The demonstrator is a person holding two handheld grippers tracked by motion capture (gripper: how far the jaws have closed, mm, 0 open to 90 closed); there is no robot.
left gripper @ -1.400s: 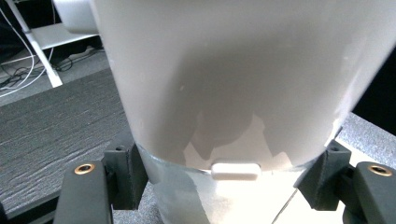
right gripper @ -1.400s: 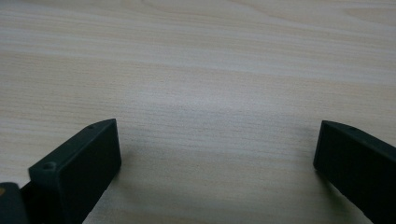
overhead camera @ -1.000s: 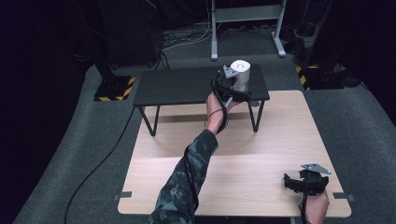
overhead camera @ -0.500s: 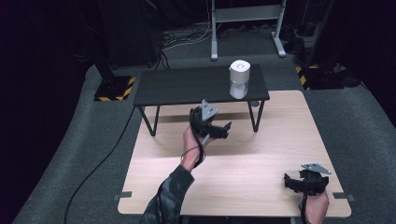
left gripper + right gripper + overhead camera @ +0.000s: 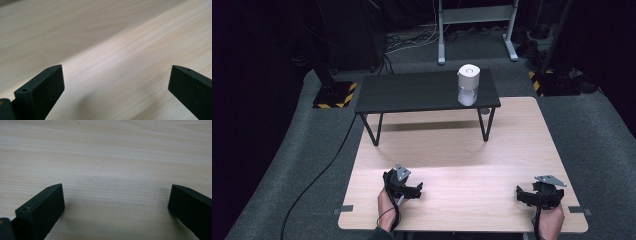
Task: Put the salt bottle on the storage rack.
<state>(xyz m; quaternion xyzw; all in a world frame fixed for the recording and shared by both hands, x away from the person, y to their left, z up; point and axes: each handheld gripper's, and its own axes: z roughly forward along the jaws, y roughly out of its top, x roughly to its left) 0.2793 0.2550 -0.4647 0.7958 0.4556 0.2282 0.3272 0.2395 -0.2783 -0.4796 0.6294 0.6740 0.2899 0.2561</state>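
A white roll of paper (image 5: 468, 85) stands upright at the right end of a low black bench (image 5: 412, 92). The bench sits across the far part of a light wooden table (image 5: 462, 160). My left gripper (image 5: 412, 190) rests near the table's front edge at the left, open, with bare wood between its jaws (image 5: 115, 75). At the front right my right gripper (image 5: 524, 195) is open too, pointing down at bare wood (image 5: 115, 190). Both are far from the roll.
Grey carpet surrounds the table. A black cable (image 5: 319, 175) trails across the floor at the left. Yellow-and-black striped stand feet (image 5: 332, 95) sit behind the bench at the left and right, and a metal frame (image 5: 474, 30) stands at the back.
My left gripper has let go of the white roll on the bench and drawn back to the table's front left, now open. The right gripper has not moved.
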